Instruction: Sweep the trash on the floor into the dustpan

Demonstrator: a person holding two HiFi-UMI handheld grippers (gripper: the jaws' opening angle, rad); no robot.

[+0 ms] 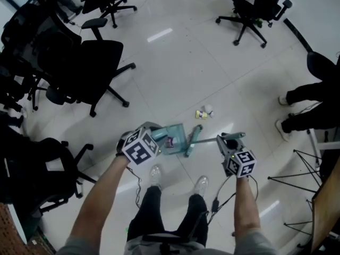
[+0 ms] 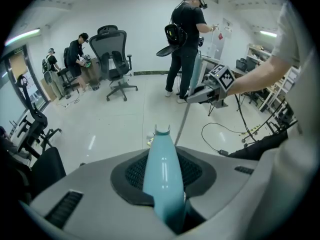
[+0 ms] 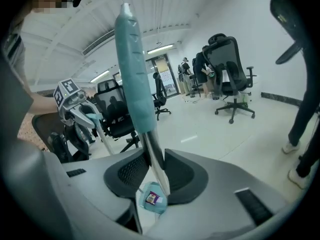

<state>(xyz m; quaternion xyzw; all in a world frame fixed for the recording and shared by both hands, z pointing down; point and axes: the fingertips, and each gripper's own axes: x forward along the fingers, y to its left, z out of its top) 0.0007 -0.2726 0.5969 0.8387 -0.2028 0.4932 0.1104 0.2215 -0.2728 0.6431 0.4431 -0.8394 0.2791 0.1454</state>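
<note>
On the pale floor [image 1: 175,73], a person holds a dustpan and a broom just short of the trash.
The left tongs [image 1: 152,137] are clenched on the dustpan's teal handle [image 2: 162,179], and the dustpan [image 1: 174,137] sits low just ahead of the person's shoes [image 1: 201,185]. The right tongs [image 1: 229,141] are clenched on the stick of the broom [image 1: 204,141], whose head lies beside the dustpan's right edge. The trash [image 1: 203,112], a few small scraps, lies a little beyond both and touches neither.

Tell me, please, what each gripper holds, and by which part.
Left gripper holds the dustpan by its light-blue handle; right gripper holds the broom by its metal shaft.
</note>
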